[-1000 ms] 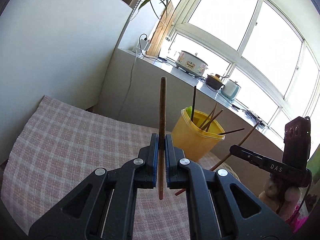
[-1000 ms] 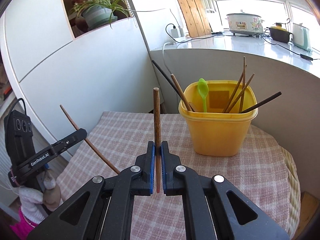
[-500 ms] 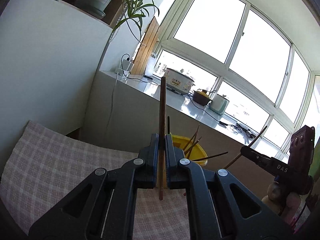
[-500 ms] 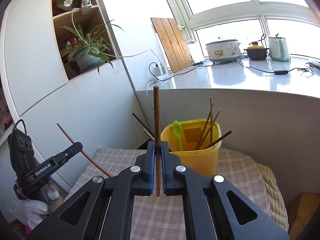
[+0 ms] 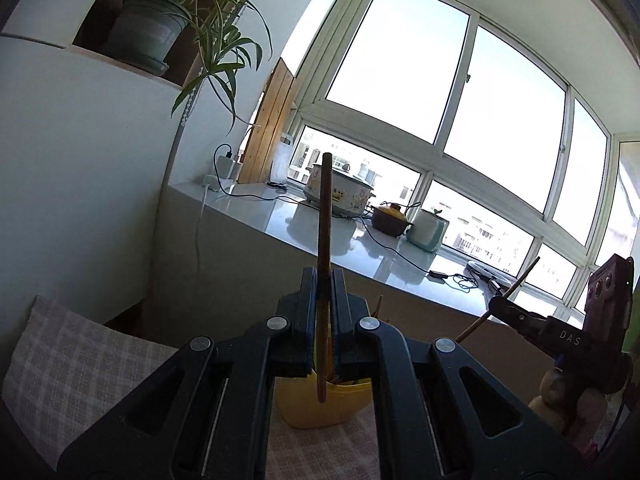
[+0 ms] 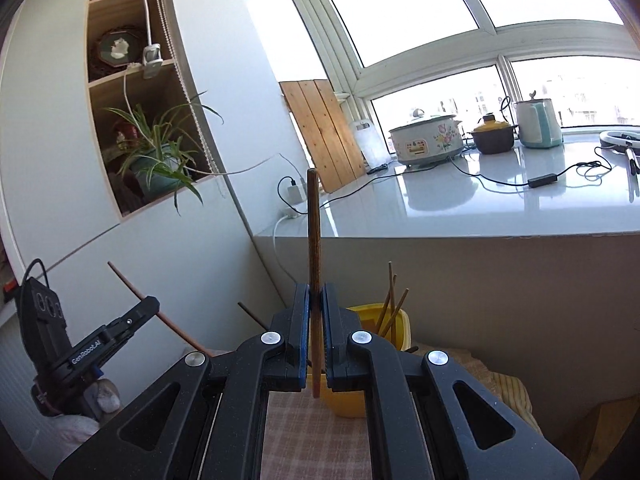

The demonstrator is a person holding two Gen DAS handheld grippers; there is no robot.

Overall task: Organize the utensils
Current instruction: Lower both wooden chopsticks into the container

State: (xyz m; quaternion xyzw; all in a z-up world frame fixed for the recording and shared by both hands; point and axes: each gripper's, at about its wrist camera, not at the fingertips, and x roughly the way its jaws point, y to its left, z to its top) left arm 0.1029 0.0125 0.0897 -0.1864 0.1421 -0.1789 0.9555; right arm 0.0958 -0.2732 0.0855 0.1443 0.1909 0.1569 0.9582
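My left gripper (image 5: 323,280) is shut on a brown wooden chopstick (image 5: 325,216) that stands upright between the jaws. My right gripper (image 6: 314,294) is shut on a second brown chopstick (image 6: 312,232), also upright. The yellow utensil tub (image 6: 382,322) with several chopsticks stands on the checked cloth, mostly hidden behind the jaws in both views (image 5: 320,408). Each gripper shows in the other's view: the right one at the far right (image 5: 504,306), the left one at the far left (image 6: 144,306), both raised above the table.
A checked tablecloth (image 5: 64,360) covers the table. Behind it a grey ledge (image 6: 440,208) carries a slow cooker (image 6: 426,140), a brown pot, a kettle and cables. A potted plant (image 5: 148,32) sits in a wall niche. A wooden board leans by the window.
Both grippers have risen and tilted upward with their chopsticks; the yellow tub has dropped low in both views and now sits mostly behind the jaws.
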